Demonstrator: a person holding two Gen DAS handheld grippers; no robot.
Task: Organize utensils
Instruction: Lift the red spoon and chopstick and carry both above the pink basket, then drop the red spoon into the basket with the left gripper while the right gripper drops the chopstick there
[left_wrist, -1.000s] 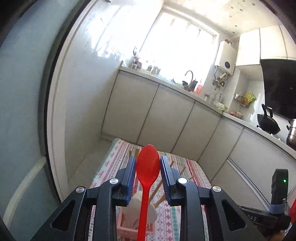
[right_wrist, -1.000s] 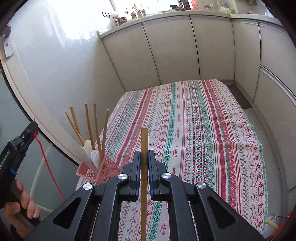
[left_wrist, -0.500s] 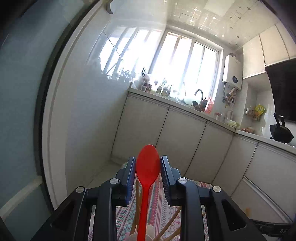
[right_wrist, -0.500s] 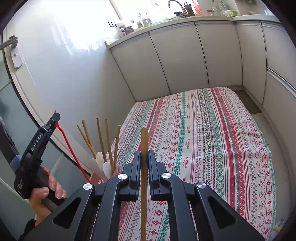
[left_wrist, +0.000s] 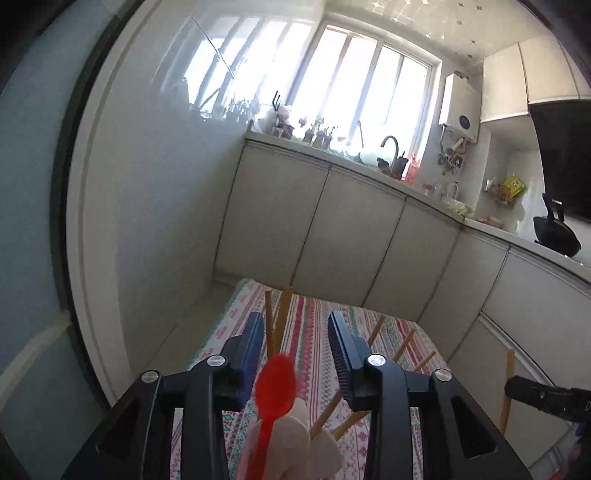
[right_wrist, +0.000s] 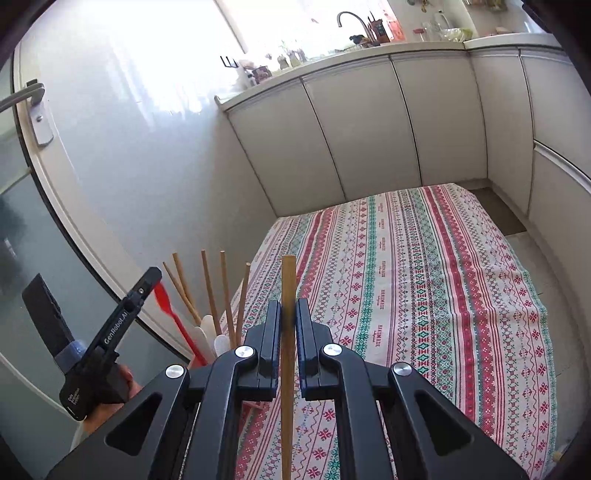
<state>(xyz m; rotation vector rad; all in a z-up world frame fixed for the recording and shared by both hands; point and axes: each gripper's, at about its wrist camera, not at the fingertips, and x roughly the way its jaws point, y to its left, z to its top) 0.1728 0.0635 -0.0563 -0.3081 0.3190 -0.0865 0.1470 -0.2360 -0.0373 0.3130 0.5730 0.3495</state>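
My left gripper is open, its jaws spread wide. The red spoon stands free between and below them, among white spoons and wooden chopsticks in the holder underneath, which is hidden here. In the right wrist view the red spoon leans in the pink holder beside the chopsticks, just off the left gripper. My right gripper is shut on a wooden chopstick, held upright above the table and right of the holder.
The table carries a striped patterned cloth. White kitchen cabinets run behind and to the right. A glass door with a handle stands close on the left. A counter with a sink tap lies below the window.
My left gripper opened and let go of the red spoon, which dropped into the holder. My right gripper kept its hold on the chopstick and rose slightly.
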